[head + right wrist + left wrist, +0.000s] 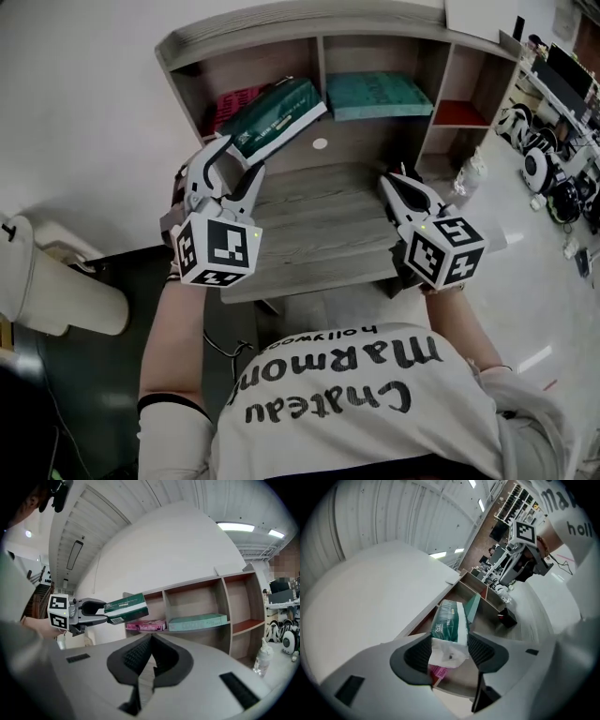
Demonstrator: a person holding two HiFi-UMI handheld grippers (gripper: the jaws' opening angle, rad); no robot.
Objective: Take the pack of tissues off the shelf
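The pack of tissues [277,117], dark green with a white end flap, hangs tilted in the air in front of the shelf's [319,37] left compartment. My left gripper [241,159] is shut on its near end. In the left gripper view the pack [449,620] runs away from me, with its crumpled white end pinched between the pads of my left gripper [449,651]. The right gripper view shows the pack [125,607] held clear of the shelf. My right gripper [401,187] hovers over the desk at the right, shut and empty, its jaws [151,641] pressed together.
A pink pack [232,101] lies in the left compartment and a teal pack [375,94] in the middle one. The right compartment has a red floor [459,114]. A clear bottle [469,173] stands at the desk's [319,234] right end. Equipment crowds the floor at the far right.
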